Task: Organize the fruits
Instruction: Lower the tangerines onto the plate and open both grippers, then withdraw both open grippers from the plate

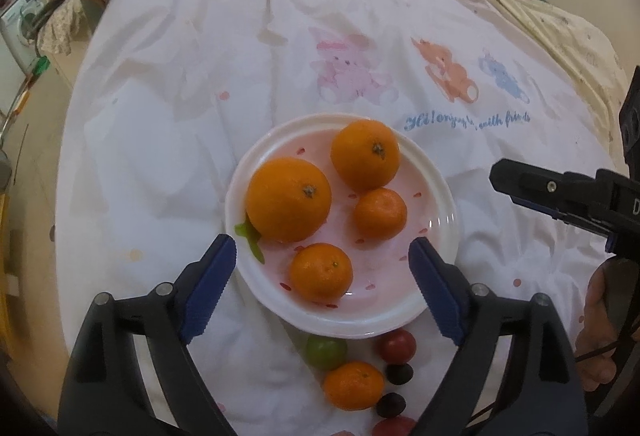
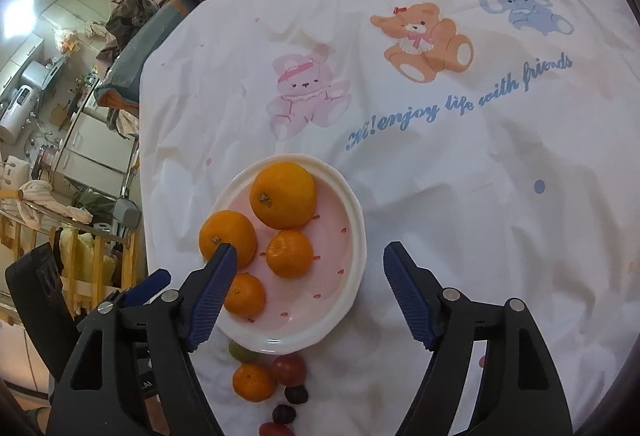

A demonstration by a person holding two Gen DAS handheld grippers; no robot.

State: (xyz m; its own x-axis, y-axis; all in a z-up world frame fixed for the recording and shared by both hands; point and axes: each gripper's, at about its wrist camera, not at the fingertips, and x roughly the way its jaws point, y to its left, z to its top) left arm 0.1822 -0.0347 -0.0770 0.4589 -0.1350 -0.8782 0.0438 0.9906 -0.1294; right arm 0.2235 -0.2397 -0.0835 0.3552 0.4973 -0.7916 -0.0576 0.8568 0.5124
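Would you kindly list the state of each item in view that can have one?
left gripper: open, empty, above the plate's near side
right gripper: open, empty
plate: upright, holding four orange fruits
loose orange: on the cloth, off the plate
green fruit: on the cloth by the plate's rim
red fruit: on the cloth, off the plate

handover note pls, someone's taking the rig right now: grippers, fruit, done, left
Left gripper: jaws open, empty, over the plate's near edge.
Right gripper: jaws open, empty, beside the plate.
Done: four oranges on the plate, two big, two small.
Left, on the cloth just in front of the plate: small orange, green fruit, red fruit, two dark ones, another red one at the frame edge.
Suggested next: the small orange, probably.
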